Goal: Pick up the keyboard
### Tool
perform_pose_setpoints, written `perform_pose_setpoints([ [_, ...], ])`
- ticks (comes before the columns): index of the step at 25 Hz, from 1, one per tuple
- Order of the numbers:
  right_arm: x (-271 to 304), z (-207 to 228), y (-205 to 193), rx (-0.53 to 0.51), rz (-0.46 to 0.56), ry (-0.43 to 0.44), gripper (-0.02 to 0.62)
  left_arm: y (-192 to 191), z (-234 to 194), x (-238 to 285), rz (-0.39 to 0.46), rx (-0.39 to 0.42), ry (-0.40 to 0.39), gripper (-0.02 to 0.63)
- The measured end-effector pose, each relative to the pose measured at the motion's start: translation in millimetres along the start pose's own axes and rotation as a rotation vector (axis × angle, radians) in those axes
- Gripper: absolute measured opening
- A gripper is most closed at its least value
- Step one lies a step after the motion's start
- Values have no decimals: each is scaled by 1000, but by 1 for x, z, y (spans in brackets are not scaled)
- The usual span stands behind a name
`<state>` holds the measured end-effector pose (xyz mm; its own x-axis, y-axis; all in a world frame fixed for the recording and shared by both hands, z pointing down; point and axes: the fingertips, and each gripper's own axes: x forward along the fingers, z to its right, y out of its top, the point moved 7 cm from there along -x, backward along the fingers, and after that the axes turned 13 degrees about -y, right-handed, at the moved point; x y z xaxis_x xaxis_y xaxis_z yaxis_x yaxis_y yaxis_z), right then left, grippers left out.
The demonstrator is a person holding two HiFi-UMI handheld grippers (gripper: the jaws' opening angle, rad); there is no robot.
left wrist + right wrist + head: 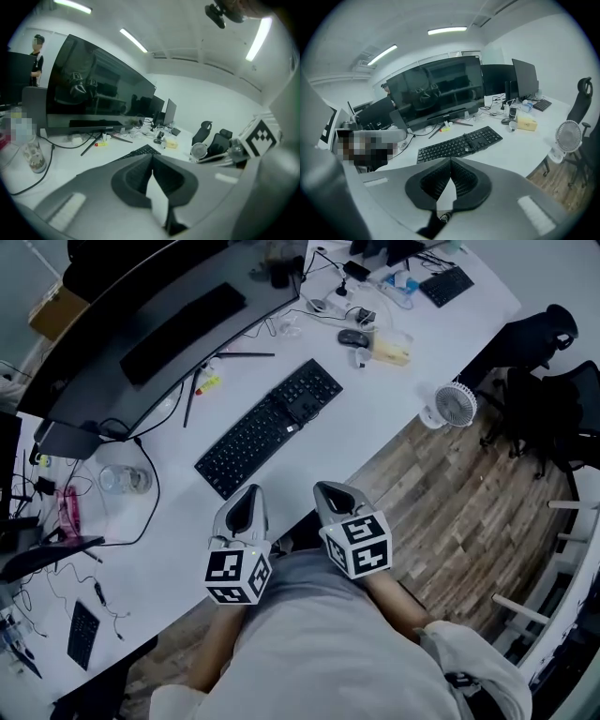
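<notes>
The black keyboard (269, 426) lies flat on the white desk (394, 409), set on a slant, its left end nearer the person and its right end angled away toward the curved monitor (159, 324). A small dark item rests across its keys right of the middle; what it is cannot be made out. Neither tool touches the keyboard.

The left gripper (251, 493) is over the desk's near edge, just short of the keyboard's near end. In the left gripper view its two ribbed pads meet at the tips, with only bare desk showing through the gap behind them. It holds nothing. The right gripper (324, 489) sits beside it, apart from it, pointing the same way at the desk edge. In the right gripper view its jaws are likewise pressed together at the tips and empty, with the keyboard lying ahead of them.

Beyond the keyboard, a yellow marker (208, 383) lies by the monitor's stand. A mouse (352, 337) sits further off. A glass jar (122, 479) stands to the left, a small white fan (456, 405) at the desk's right edge, and black office chairs (539, 343) on the wooden floor (450, 512).
</notes>
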<state>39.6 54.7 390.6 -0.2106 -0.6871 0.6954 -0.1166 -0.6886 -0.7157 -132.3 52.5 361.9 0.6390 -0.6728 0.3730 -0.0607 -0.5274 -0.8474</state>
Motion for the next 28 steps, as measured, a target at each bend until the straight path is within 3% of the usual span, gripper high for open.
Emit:
perform_pose_setpoints([
  [17,78,71,49,-49,2,203,-12,22,-15,73,-34,29,193,0],
  [28,94,82,53,-11,-26,299,-12,24,-23,77,-73,77,229,0],
])
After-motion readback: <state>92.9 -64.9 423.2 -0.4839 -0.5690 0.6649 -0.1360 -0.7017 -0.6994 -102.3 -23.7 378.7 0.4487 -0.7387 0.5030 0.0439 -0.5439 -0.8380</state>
